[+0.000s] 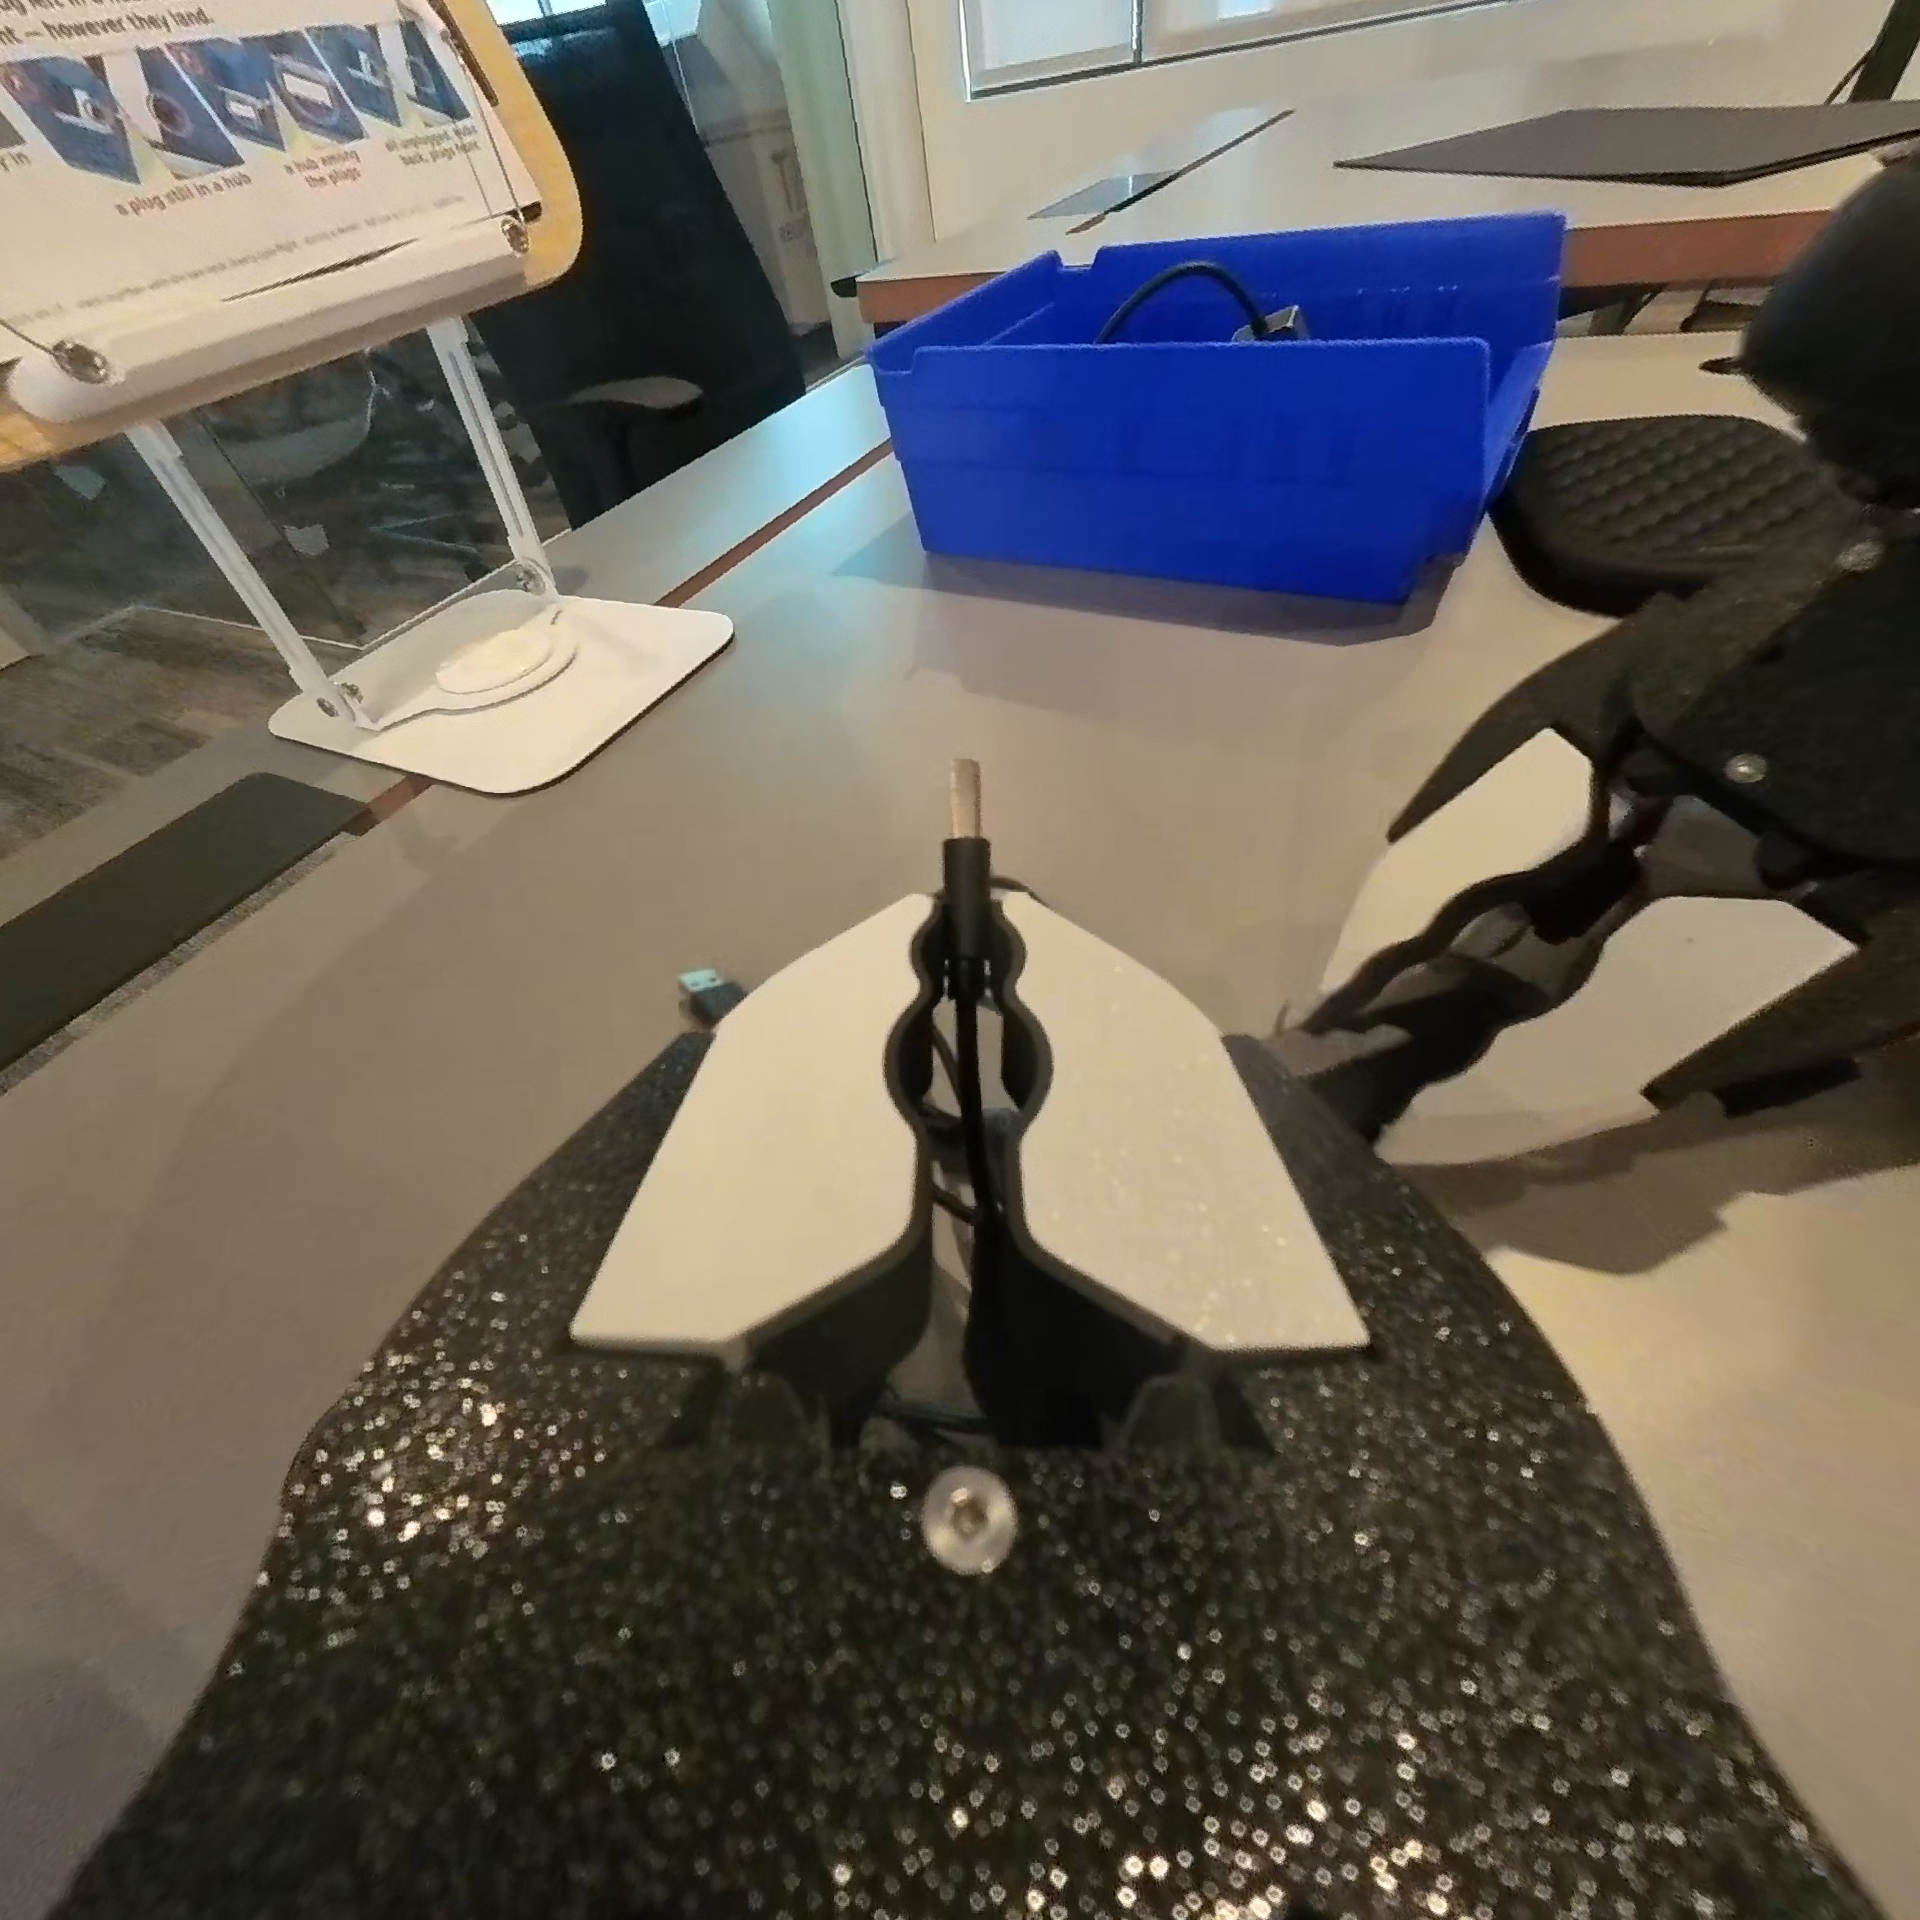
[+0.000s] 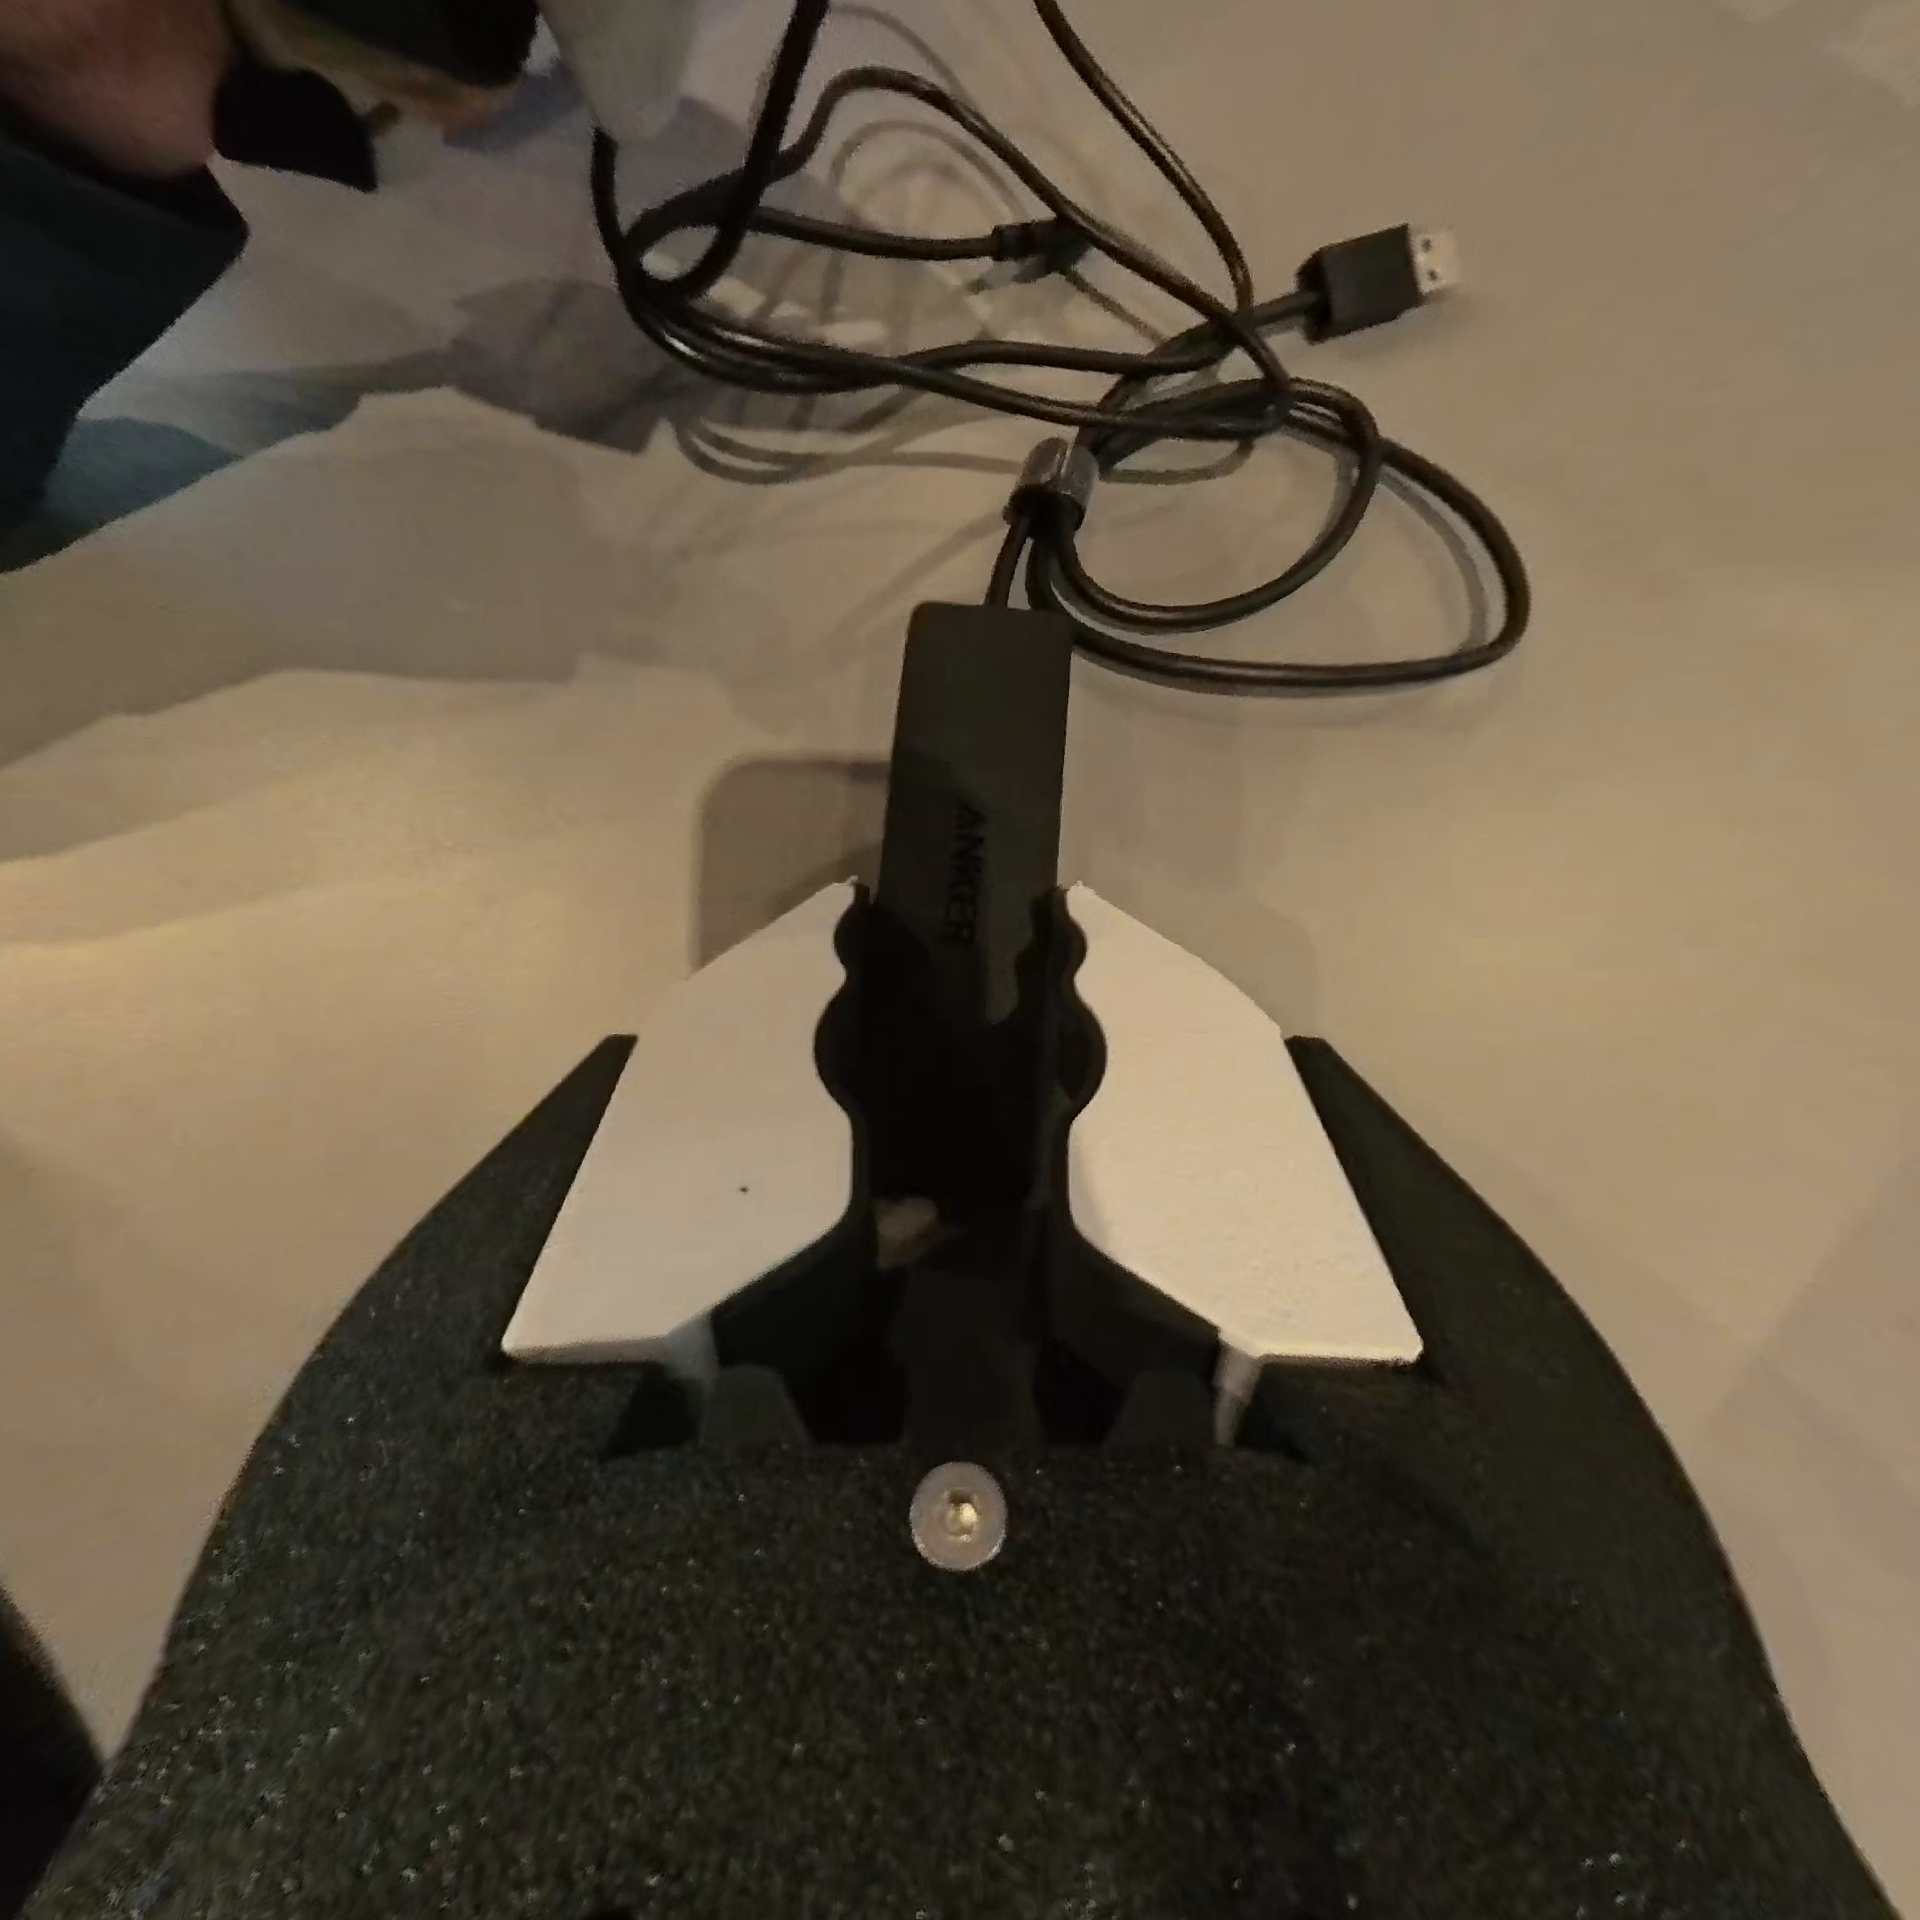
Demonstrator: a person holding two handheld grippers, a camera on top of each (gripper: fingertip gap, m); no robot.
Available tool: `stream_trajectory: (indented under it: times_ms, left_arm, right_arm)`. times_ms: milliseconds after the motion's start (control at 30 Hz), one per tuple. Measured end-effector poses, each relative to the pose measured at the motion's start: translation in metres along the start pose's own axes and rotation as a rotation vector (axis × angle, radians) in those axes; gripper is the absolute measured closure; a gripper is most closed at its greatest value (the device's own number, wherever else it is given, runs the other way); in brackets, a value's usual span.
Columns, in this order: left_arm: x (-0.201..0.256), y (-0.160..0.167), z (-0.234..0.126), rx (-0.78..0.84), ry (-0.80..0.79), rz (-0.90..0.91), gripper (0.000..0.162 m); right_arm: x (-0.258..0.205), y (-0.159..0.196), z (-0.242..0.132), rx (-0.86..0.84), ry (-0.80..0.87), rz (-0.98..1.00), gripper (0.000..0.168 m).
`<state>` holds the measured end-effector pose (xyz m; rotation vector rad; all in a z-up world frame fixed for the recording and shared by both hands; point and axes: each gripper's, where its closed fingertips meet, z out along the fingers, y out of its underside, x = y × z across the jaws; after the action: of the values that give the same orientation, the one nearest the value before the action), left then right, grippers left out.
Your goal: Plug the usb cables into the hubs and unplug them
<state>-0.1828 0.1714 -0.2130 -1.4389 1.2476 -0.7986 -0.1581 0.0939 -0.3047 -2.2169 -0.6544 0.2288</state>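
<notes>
Behind left gripper [image 1: 961, 914] — blue bin [image 1: 1195, 488] holding a black cable [image 1: 1174, 291].

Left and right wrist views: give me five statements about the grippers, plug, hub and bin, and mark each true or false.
1. The left hand-held gripper is shut on a USB plug. True.
2. That plug's metal tip points away from the camera. True.
3. The right hand-held gripper is empty. False: it grips a black hub.
4. The blue bin is empty. False: a black cable lies inside.
5. The cables beyond the hub are white. False: they are black.
</notes>
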Motion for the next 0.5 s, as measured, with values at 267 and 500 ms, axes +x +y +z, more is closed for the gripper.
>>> stream_trajectory:
  times_ms: [267,500]
  left_arm:
    - [0.028,0.007,0.001,-0.077,0.209,-0.088,0.155]
    - [0.064,0.017,0.009,-0.16,0.438,-0.339,0.155]
  right_arm:
    - [0.038,-0.007,-0.015,0.122,-0.152,0.306,0.136]
    - [0.054,-0.017,-0.028,0.23,-0.201,0.377,0.136]
